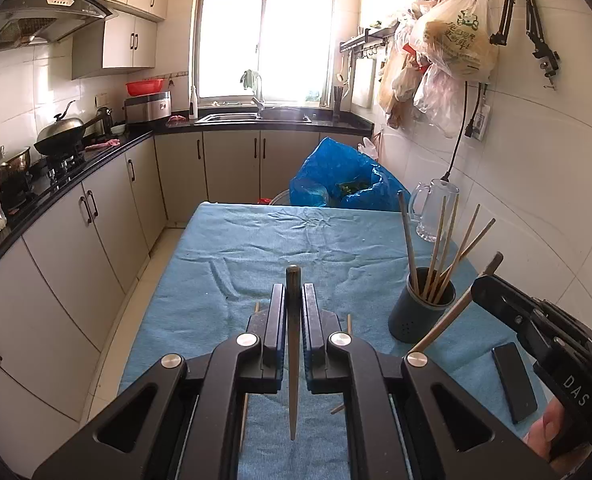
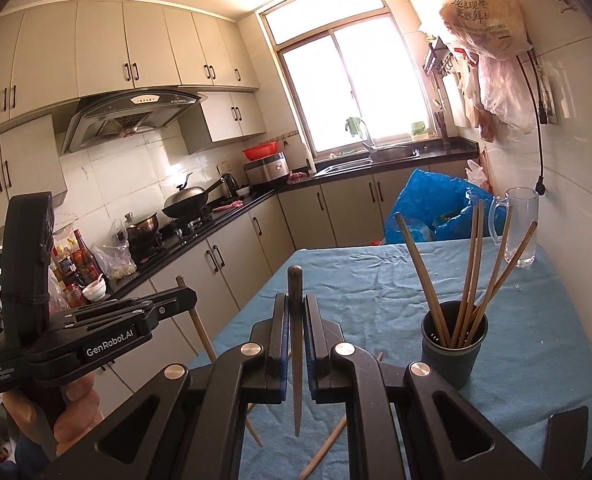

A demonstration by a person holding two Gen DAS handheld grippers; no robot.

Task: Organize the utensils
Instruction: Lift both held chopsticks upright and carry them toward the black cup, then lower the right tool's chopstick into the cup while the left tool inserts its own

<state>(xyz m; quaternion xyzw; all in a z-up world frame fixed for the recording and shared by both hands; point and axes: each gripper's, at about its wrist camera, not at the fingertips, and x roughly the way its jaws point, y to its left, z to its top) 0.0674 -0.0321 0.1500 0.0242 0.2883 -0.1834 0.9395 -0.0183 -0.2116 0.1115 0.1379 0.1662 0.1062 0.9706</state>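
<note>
Left gripper [image 1: 294, 300]: clamps a chopstick [image 1: 293, 344].
Right gripper [image 2: 296, 308]: clamps another stick [image 2: 296, 344].
Holder [image 2: 454, 350]: just right, five sticks upright.

The desk [image 1: 256, 240] is covered by a wrinkled blue cloth [image 2: 356, 280]. A dark cylindrical holder [image 1: 420, 312] stands on the cloth, with several chopsticks [image 1: 440, 256] upright in it. Beyond the holder, near the wall, stands a clear glass mug [image 1: 434, 208]. On the holder's near side lies a flat black phone [image 1: 514, 382]. Loose chopsticks [image 2: 324, 448] lie on the cloth near the front edge.
</note>
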